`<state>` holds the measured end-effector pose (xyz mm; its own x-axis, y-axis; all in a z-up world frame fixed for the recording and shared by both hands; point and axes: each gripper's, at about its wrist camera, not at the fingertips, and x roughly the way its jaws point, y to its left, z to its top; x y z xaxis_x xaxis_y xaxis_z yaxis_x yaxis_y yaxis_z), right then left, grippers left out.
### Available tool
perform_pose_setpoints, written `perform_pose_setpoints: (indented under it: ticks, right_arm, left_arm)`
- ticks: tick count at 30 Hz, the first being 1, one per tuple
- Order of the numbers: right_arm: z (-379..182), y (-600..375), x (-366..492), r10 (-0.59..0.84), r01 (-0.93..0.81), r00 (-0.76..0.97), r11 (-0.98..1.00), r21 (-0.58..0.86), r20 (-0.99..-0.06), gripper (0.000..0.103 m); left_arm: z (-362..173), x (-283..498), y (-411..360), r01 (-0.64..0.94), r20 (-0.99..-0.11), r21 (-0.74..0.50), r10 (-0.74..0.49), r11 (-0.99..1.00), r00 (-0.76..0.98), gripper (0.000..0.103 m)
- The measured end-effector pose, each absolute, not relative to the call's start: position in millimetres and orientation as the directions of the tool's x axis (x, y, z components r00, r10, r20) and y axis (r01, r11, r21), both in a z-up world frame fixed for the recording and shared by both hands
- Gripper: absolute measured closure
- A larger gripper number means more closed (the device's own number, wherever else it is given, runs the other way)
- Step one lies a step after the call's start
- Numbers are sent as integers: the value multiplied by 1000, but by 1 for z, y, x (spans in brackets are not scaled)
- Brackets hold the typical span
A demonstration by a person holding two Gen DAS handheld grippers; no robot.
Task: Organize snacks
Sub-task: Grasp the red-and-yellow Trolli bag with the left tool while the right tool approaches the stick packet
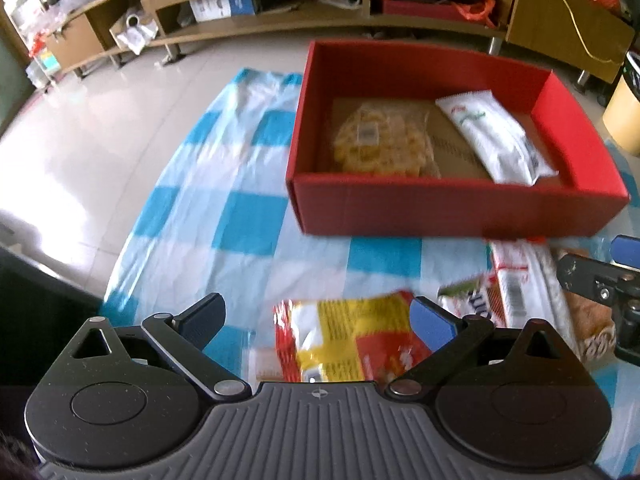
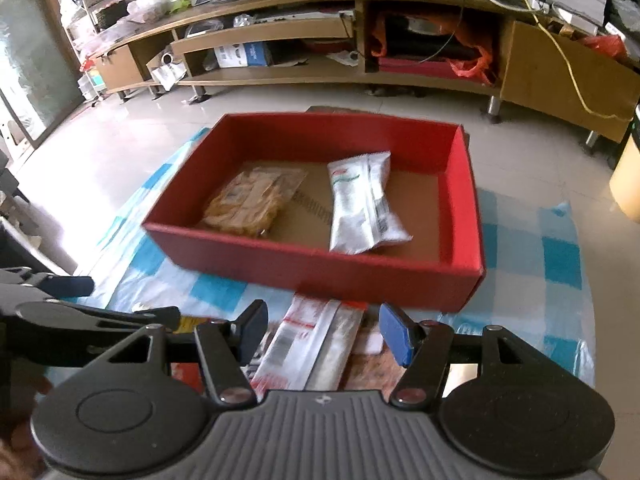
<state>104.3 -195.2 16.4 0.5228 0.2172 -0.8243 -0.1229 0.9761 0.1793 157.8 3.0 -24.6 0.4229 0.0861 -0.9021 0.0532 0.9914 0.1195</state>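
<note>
**Two packs boxed, more waiting on the cloth**

Left tool wide apart, nothing clamped, hanging above a yellow-red pack near the front edge of the checked cloth. Right tool partly apart, also empty, above a long white pack just in front of the red box. Beside that white pack, a brown snack, only partly visible.

Inside the box already: a clear bag of yellow snacks on the left side and a white pouch near the middle, lying well apart.

Probably light, all of them, with thin crinkly film: soft, slippery, easy to crush if the content is crisp. Best to pinch the yellow-red pack at a sealed end or across a flat edge, not over the puffed middle. For the long white pack, better across its narrow width near the centre, to avoid sagging or tilting during the lift. Cloth under them smooth, so sliding away under a push quite possible.
</note>
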Motion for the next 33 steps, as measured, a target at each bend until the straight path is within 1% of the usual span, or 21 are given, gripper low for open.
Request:
perform_pose_setpoints:
  ticks: [6,10,16,17,21,24,29,33]
  right_arm:
    - [8,-192,98,211,-112,492,977,179,-844,43]
    - [9,-195,98,219,-108,497,976,191,-840,43]
    - [5,-196,100,221,-110,480,975,192,-849,43]
    - [4,-196,100,222,-110,478,975,193,-850,43]
    - [5,-198,100,229,-116,477,973,198,-848,43]
    - [5,-198,99,232,-129,477,972,194,-848,43]
    - [2,-196,95,231,-140,460,972,187,-857,43]
    - [-2,-200,98,252,-119,442,968,222,-861,43]
  left_arm:
    - [-34,156,3,53,-924,60,35,997,381,3]
    - [-41,158,-7,80,-929,70,36,994,368,1]
    - [-59,166,-13,77,-943,93,63,993,326,0]
    - [-59,167,-11,69,-946,82,56,994,319,0]
    - [-56,166,-4,54,-953,49,31,997,303,3]
    - [-52,160,0,55,-958,27,10,998,287,11]
    - [-49,138,7,42,-961,22,9,999,276,12]
    - [-44,126,11,34,-961,-2,-11,999,277,12]
